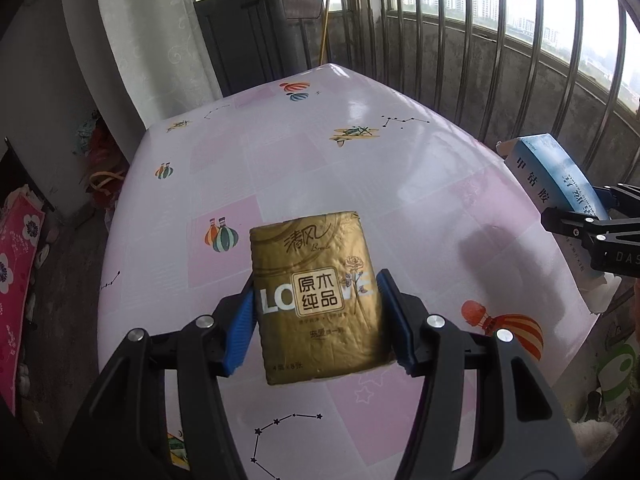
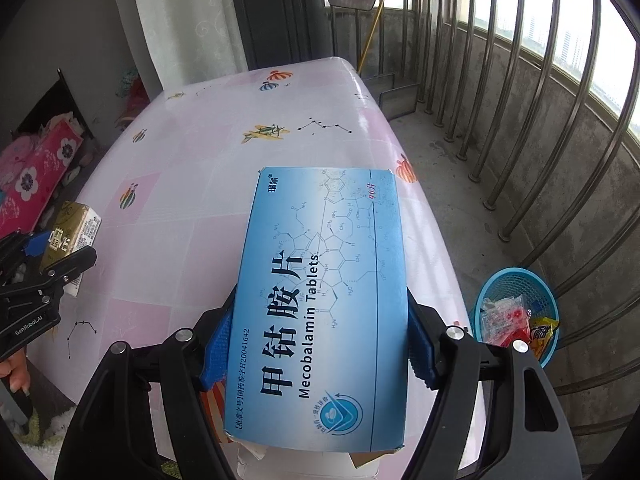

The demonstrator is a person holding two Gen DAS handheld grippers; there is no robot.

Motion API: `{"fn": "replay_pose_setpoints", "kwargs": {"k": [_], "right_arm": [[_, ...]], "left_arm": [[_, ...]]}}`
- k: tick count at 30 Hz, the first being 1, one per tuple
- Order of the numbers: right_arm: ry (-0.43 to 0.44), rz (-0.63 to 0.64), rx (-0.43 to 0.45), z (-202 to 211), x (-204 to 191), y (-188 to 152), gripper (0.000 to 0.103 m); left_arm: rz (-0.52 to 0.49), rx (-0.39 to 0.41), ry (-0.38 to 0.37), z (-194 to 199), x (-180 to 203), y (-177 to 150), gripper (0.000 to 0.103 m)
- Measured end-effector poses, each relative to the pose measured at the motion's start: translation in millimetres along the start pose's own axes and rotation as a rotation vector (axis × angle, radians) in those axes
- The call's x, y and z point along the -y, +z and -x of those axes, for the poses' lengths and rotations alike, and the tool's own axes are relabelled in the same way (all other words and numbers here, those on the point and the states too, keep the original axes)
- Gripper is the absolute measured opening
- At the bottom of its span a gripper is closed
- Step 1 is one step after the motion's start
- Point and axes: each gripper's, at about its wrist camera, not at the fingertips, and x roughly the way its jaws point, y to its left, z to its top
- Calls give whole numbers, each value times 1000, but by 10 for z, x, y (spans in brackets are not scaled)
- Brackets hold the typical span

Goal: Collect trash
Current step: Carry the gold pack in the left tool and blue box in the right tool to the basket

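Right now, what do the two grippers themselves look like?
Both are alike: black angular plastic arms with silver round bolts and ribbed blue pads. The left gripper shows white "GenRobot.AI" lettering in the right view; the right gripper shows white "DAS" lettering. No cables or sleeves visible.

Concrete balcony [image 2: 500, 184], railing bars [image 2: 536, 92], daylight

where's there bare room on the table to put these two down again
Nearly all the table is bare: the far half toward the dark cabinet, and the middle between the gold tissue pack and the blue tablet box. Crowded only off its right edge, where the blue basket already holds wrappers.
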Motion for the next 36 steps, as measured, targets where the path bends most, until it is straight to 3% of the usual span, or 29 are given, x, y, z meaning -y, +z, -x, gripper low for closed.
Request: {"fn": "replay_pose_setpoints", "kwargs": {"k": [7,13,17,21,28,33,35,36], "right_arm": [[-127,-160,69,330,810,-35,70],[-243,-353,109,585,1597,-232,70],[-295,-486,109,592,2101,-481,70],[-266,-646,81,350,2611,-764,70],[-206,-852,17,-361,3314,-1170,70],[-202,-929,23,-843,3806,-1173,71],[-186,-937,28,-1082,3988,-1217,76],[-187,-958,7,-1244,4085,-1270,77]], "left_arm": [[-81,77,-175,-11,494,542,54],[-197,107,-377,-121,1225,1115,54],[-252,61,-531,-338,1842,1445,54],[-300,-73,-667,-690,2595,1620,54],[-420,-293,-720,-1487,3874,1600,54],[-492,-312,-686,-1928,4517,1662,57],[-493,-314,-680,-2124,4684,1656,83],[-489,-309,-663,-2217,4748,1654,83]]}}
